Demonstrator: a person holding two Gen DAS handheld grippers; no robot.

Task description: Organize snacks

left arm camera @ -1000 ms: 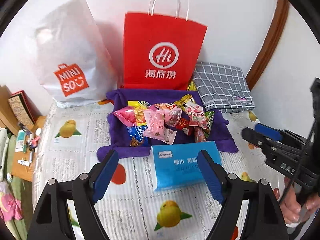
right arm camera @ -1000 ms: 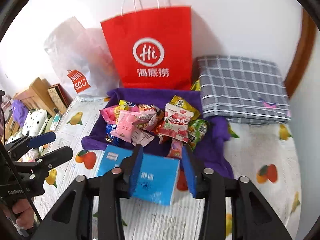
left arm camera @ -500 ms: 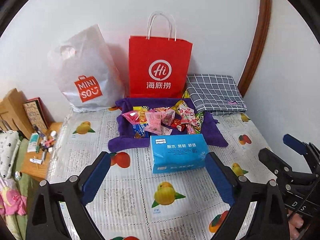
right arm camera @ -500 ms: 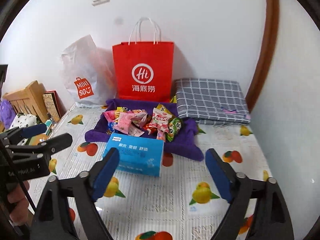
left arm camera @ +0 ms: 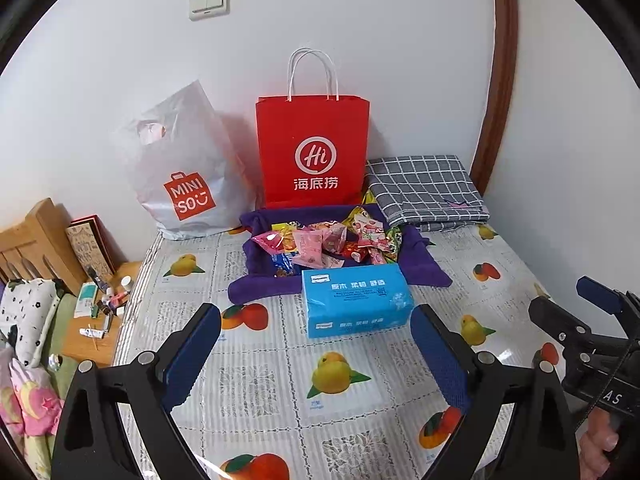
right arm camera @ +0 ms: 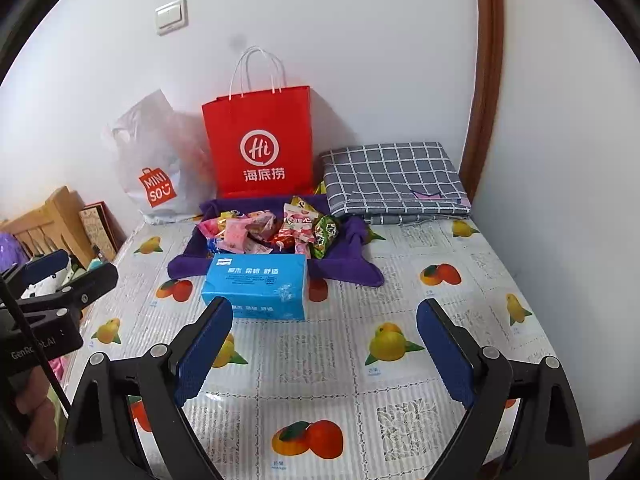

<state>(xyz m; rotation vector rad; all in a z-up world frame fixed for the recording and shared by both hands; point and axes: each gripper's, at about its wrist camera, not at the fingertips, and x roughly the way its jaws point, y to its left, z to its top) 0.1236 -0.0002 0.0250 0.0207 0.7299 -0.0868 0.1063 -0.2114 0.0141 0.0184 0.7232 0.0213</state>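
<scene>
A pile of small snack packets (left arm camera: 326,242) (right arm camera: 276,230) lies on a purple cloth (left arm camera: 424,270) (right arm camera: 352,268) at the back of the table. A blue tissue pack (left arm camera: 354,300) (right arm camera: 258,286) lies just in front of the cloth. My left gripper (left arm camera: 316,354) is open and empty, held back over the fruit-print tablecloth (left arm camera: 280,380), well short of the tissue pack. My right gripper (right arm camera: 326,350) is open and empty too, also short of the pack. Each gripper shows at the side of the other's view, the right (left arm camera: 576,312) and the left (right arm camera: 76,276).
A red paper bag (left arm camera: 314,152) (right arm camera: 260,144) and a white MINISO plastic bag (left arm camera: 184,172) (right arm camera: 156,164) stand against the wall behind the cloth. A folded grey checked cloth (left arm camera: 426,186) (right arm camera: 394,176) lies at the back right. A low wooden shelf with small items (left arm camera: 100,312) is left of the table.
Both grippers have pulled back and up from the tissue pack and snacks. The right gripper, narrowly spread over the pack a second ago, has opened wide. The pack lies free.
</scene>
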